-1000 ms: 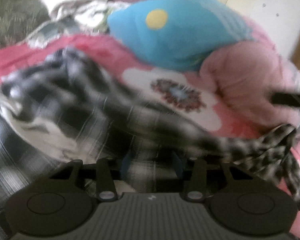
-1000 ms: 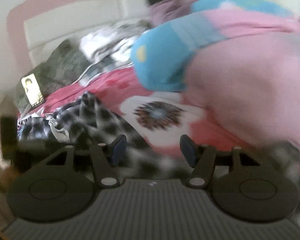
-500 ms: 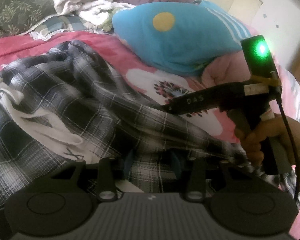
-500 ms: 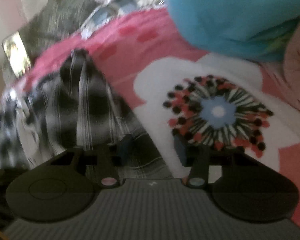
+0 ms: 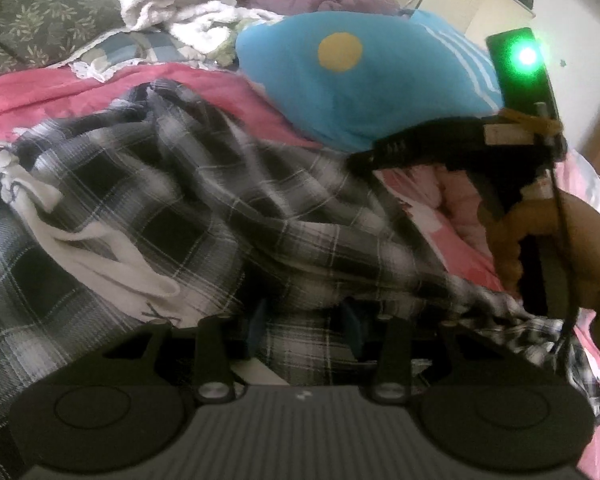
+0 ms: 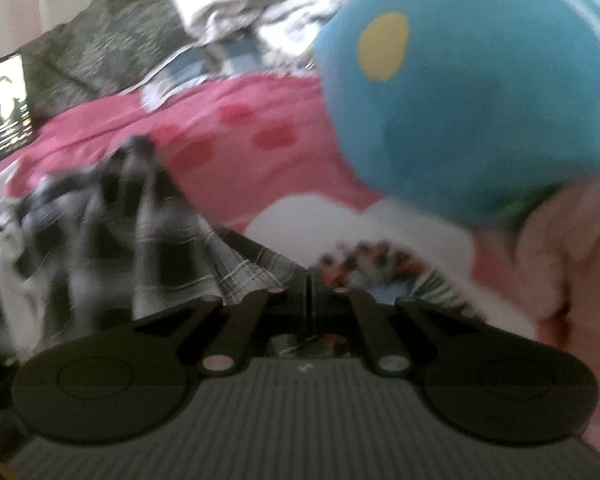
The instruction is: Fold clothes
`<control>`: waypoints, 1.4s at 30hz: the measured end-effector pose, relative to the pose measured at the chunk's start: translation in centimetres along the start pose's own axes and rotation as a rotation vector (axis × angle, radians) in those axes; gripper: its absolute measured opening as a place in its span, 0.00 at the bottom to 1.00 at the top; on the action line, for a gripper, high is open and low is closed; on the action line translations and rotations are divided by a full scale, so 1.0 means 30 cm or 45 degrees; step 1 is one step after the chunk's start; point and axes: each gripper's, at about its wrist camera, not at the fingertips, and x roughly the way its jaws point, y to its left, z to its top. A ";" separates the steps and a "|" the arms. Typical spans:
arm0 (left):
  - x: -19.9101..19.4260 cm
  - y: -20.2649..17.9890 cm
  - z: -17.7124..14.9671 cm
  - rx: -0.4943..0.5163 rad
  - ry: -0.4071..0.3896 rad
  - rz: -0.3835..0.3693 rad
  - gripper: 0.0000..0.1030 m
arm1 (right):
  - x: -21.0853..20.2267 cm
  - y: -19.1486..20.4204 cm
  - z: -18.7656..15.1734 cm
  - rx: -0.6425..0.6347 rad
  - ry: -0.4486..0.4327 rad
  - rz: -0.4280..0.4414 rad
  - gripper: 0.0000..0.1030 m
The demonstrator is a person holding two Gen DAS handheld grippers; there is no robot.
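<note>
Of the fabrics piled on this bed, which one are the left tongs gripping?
The black-and-white plaid garment; it bunches between the left tongs. The blue cushion and white laundry lie untouched farther back.

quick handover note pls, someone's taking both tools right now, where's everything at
Left tool: closed on a bunch of the black-and-white plaid garment close to its front.
Right tool: jaws have just been closing and now stand together at the plaid's edge, where it meets the pink flowered bedspread; a pleat of cloth leads into them, but I cannot confirm it is pinched.
The plaid lies rumpled on the bed, white lining showing, with the blue cushion behind it.
Done: both tools are at the garment.
Left: spread it flat, then fold. No fold shows yet.
</note>
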 end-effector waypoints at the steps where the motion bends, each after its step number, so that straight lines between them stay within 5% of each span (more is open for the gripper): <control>1: 0.000 0.000 0.000 -0.001 -0.003 0.005 0.41 | 0.006 -0.005 0.011 -0.007 -0.015 -0.028 0.00; 10: 0.000 -0.004 -0.003 0.023 -0.004 0.016 0.41 | 0.136 -0.014 -0.013 -0.011 0.080 -0.142 0.02; 15: -0.005 0.005 0.002 0.001 -0.007 0.011 0.41 | 0.079 -0.040 -0.007 0.047 0.030 -0.212 0.18; 21: -0.032 0.039 0.015 -0.059 -0.047 0.035 0.42 | -0.108 -0.043 -0.051 0.049 -0.079 -0.030 0.50; 28: -0.047 0.076 0.025 -0.118 -0.076 0.076 0.42 | -0.272 -0.150 -0.221 0.102 0.011 -0.210 0.60; 33: -0.046 0.071 0.025 -0.119 -0.085 0.093 0.42 | -0.415 -0.364 -0.382 0.520 0.027 -0.466 0.67; 37: -0.043 0.070 0.024 -0.123 -0.086 0.101 0.42 | -0.602 -0.514 -0.584 1.030 -0.125 -0.517 0.73; 42: -0.040 0.067 0.023 -0.122 -0.091 0.113 0.42 | -0.736 -0.632 -0.774 1.352 -0.193 -0.624 0.74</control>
